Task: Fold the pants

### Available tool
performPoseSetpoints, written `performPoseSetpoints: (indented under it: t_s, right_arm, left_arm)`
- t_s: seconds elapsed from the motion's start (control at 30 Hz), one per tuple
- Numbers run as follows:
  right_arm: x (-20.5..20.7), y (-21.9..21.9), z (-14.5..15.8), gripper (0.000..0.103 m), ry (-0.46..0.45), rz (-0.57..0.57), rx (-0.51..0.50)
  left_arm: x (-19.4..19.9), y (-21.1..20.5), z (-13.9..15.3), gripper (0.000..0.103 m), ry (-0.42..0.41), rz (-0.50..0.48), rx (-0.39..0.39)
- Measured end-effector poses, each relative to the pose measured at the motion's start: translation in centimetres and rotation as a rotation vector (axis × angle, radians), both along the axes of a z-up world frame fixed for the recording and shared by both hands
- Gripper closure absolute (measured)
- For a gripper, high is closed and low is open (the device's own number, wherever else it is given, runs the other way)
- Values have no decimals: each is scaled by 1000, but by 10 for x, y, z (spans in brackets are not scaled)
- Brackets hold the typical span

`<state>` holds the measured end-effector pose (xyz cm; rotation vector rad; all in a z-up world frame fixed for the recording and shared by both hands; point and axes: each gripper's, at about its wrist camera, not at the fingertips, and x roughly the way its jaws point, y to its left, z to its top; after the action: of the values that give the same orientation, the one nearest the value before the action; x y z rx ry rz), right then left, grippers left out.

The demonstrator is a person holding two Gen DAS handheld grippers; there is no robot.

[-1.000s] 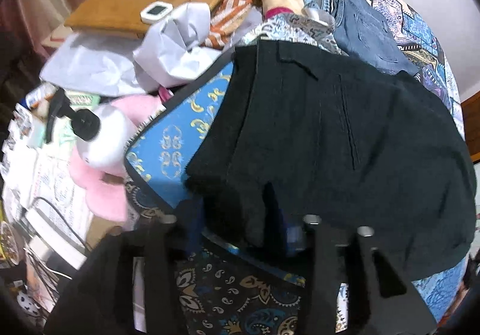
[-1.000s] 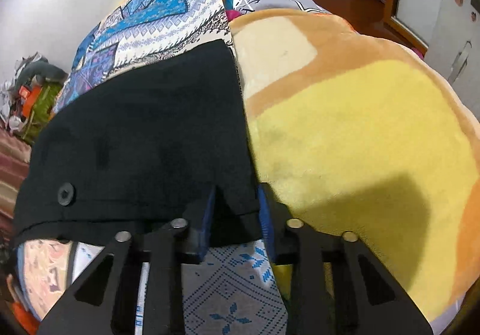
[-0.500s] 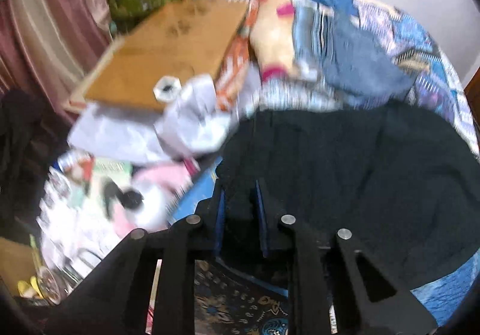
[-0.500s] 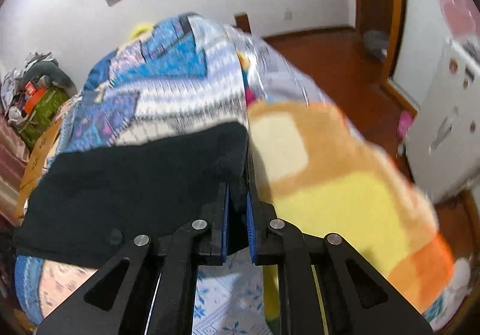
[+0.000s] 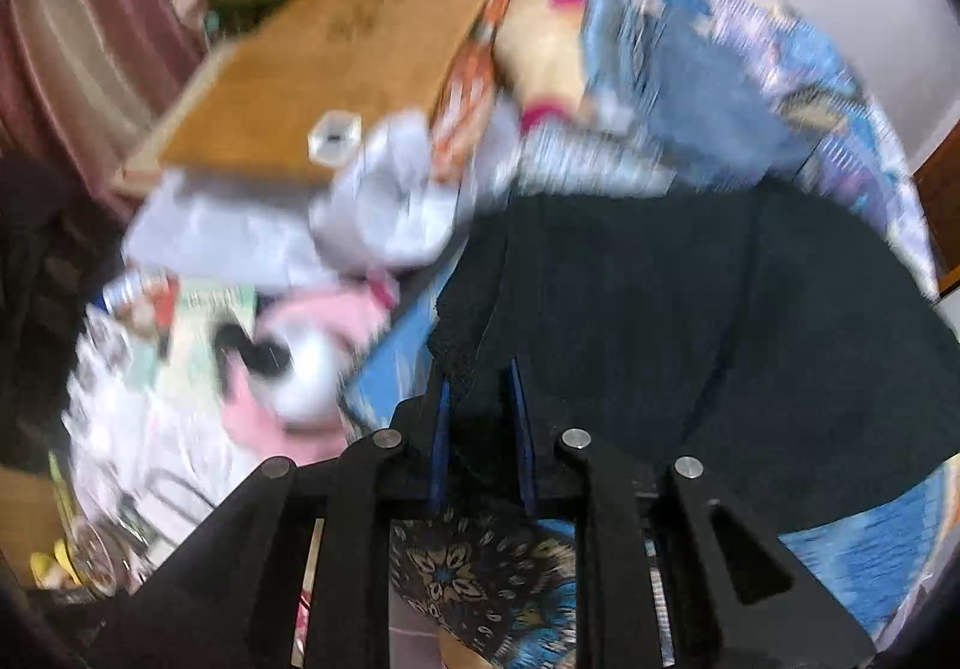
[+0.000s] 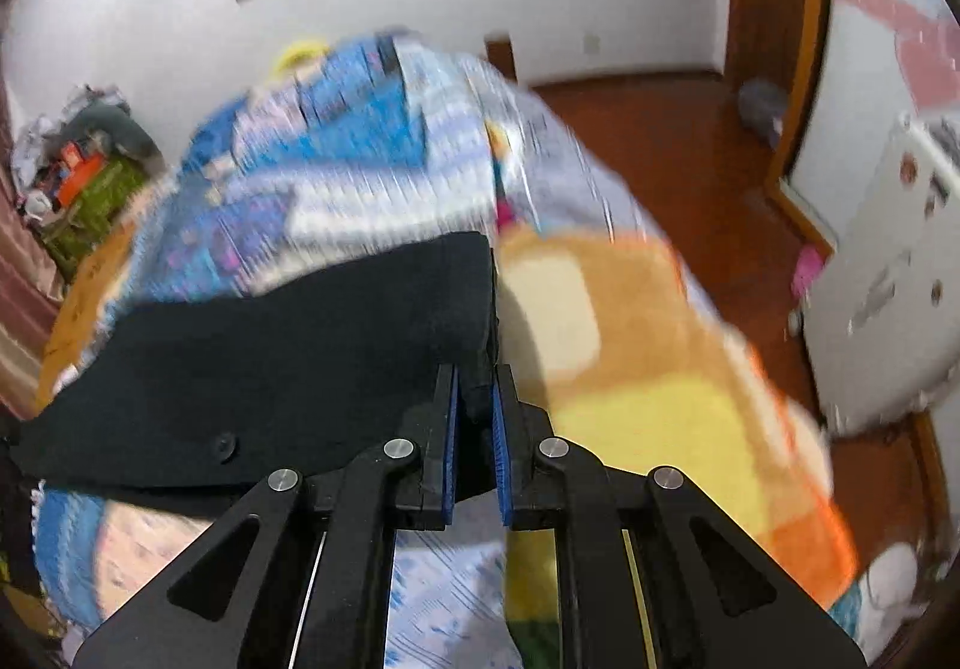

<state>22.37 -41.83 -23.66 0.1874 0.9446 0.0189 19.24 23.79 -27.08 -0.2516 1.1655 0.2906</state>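
The black pants (image 5: pixel 690 321) hang stretched between my two grippers above the patterned bed. My left gripper (image 5: pixel 480 399) is shut on one bunched corner of the pants, the fabric pinched between its blue pads. In the right wrist view the pants (image 6: pixel 288 357) spread to the left, with a button near the lower edge. My right gripper (image 6: pixel 475 399) is shut on the other corner of the pants, at their right edge.
A blue patterned bedspread (image 6: pixel 336 153) covers the bed. A yellow and orange blanket (image 6: pixel 660 405) lies to the right. Jeans (image 5: pixel 702 87) lie at the far end. A wooden board (image 5: pixel 336 69), white cloth (image 5: pixel 384 201) and a pink toy (image 5: pixel 300 345) crowd the left side.
Both grippers have closed on the pants corners and lifted them up off the bed. The views have pulled back and upward, and the bed looks farther away.
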Motion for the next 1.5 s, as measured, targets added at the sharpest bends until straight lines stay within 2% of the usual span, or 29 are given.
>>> performPoseSetpoints:
  t_s: [0.07,0.1,0.17,0.2,0.27,0.3,0.37,0.43,0.53,0.6,0.7,0.83,0.97,1.13,1.27,1.37,1.5]
  right_arm:
    - [0,2,-21,92,49,-2,-4]
    - [0,5,-30,90,72,4,-16]
    - [2,12,-38,85,101,19,-56]
    - [2,17,-37,85,101,23,-94]
    - [1,20,-26,83,85,27,-153]
    - [1,24,-17,82,64,31,-178]
    - [-3,31,1,74,16,47,-191]
    - [-8,43,23,57,-56,86,-189]
    - [-13,72,48,54,-131,176,-171]
    - [-17,97,58,50,-162,253,-149]
    - [-22,132,63,48,-181,369,-125]
    - [-24,170,56,48,-162,488,-70]
    - [-27,199,42,48,-123,557,-47]
    - [-27,221,27,48,-87,628,-48]
    - [-27,235,20,48,-68,678,-42]
    - [-26,244,16,48,-47,708,-25]
    - [-26,260,9,48,-34,763,-57]
  left_arm:
    - [-5,0,-33,82,56,6,-66]
    - [-6,-2,-44,81,65,8,-75]
    - [-10,-6,-46,74,43,12,-30]
    - [-10,-8,-43,71,40,13,-1]
    - [-9,-11,-31,52,55,14,73]
    - [-8,-12,-26,47,59,13,99]
    - [-9,-16,-5,38,23,10,151]
    - [-10,-23,19,30,-42,-8,159]
    - [-15,-47,53,18,-157,-68,123]
    - [-14,-71,68,16,-206,-137,101]
    - [-9,-111,76,15,-226,-269,90]
    - [-7,-163,65,15,-202,-430,107]
    - [0,-193,44,15,-138,-505,88]
    - [1,-212,37,15,-130,-540,101]
    - [1,-208,33,15,-114,-530,40]
    - [-6,-212,33,15,-115,-554,58]
    - [-5,-218,33,15,-116,-579,89]
